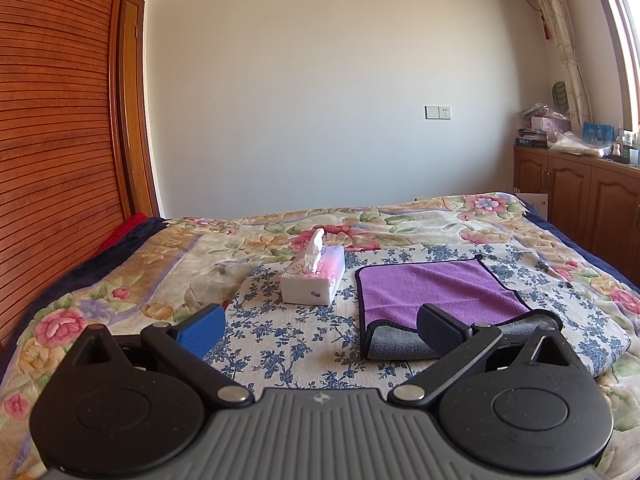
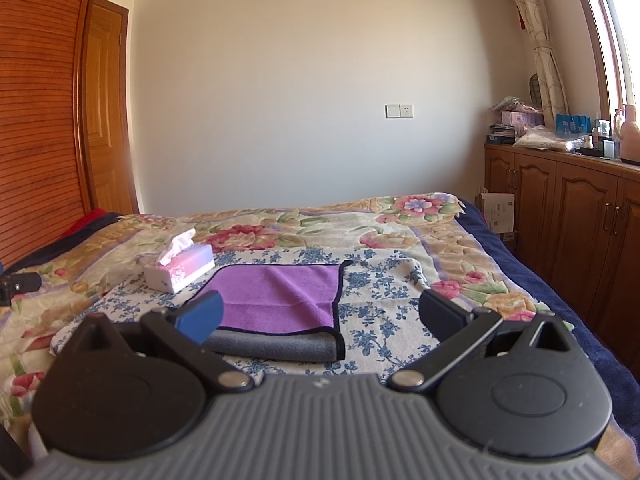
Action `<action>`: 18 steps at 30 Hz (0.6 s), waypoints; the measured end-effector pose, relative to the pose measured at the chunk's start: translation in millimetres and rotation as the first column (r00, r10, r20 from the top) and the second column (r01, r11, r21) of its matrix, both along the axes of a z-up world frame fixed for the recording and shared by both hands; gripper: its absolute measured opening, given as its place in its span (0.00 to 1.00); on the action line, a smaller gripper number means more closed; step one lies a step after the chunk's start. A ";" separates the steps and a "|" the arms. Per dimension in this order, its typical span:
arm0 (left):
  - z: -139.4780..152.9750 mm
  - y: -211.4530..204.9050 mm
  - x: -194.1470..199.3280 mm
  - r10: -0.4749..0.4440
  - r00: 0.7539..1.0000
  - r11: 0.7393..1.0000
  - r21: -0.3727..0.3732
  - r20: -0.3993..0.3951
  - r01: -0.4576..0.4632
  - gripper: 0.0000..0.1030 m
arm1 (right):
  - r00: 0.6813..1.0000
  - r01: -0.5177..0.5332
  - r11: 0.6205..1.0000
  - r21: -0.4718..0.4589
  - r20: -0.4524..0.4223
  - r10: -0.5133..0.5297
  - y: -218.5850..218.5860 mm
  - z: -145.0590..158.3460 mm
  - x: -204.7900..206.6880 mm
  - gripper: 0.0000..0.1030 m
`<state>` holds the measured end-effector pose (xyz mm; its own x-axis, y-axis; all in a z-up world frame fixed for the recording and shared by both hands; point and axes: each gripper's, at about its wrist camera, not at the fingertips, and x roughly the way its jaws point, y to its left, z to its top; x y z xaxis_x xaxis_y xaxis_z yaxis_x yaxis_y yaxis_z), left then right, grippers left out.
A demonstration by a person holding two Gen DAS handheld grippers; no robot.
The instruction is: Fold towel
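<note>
A purple towel (image 1: 436, 288) with a grey underside and dark trim lies on the blue-flowered cloth on the bed. Its near edge is folded over, showing a grey band (image 1: 400, 344). In the right wrist view the towel (image 2: 280, 292) lies ahead and slightly left, grey fold (image 2: 276, 346) nearest. My left gripper (image 1: 320, 330) is open and empty, held above the bed; its right finger overlaps the towel's near edge in view. My right gripper (image 2: 320, 316) is open and empty; its left finger overlaps the towel's near left corner.
A tissue box (image 1: 314, 276) stands left of the towel, also in the right wrist view (image 2: 180, 270). A wooden headboard (image 1: 52, 160) is at left. Wooden cabinets (image 2: 568, 216) with clutter on top stand right of the bed. A black object (image 2: 16, 286) lies at the far left.
</note>
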<state>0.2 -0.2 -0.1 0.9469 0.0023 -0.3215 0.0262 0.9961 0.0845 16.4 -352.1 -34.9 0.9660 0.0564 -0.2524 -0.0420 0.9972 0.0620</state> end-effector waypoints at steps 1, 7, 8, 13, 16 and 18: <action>0.0 0.1 0.0 0.000 1.000 1.000 0.000 0.000 0.000 1.00 | 1.000 0.000 1.000 0.000 0.000 0.000 -0.2 0.4 0.1 1.00; -0.1 0.0 0.1 0.000 1.000 1.000 0.001 0.000 0.000 1.00 | 1.000 0.000 1.000 0.000 0.000 0.000 -0.4 0.0 0.0 1.00; 0.0 0.0 0.1 0.000 1.000 1.000 0.001 0.000 0.000 1.00 | 1.000 -0.001 1.000 0.000 0.000 0.001 -0.5 -0.5 -0.1 1.00; 0.0 0.0 0.0 0.000 1.000 1.000 0.001 0.000 0.000 1.00 | 1.000 0.000 1.000 -0.001 0.000 0.000 0.3 -1.1 -0.1 1.00; 0.0 -0.1 0.0 0.000 1.000 1.000 0.002 0.000 0.000 1.00 | 1.000 -0.001 1.000 0.000 0.000 0.001 0.6 -1.4 0.0 1.00; 0.0 0.0 -0.1 0.000 1.000 1.000 0.002 0.000 0.000 1.00 | 1.000 -0.001 1.000 -0.001 0.000 0.001 0.7 -1.4 -0.1 1.00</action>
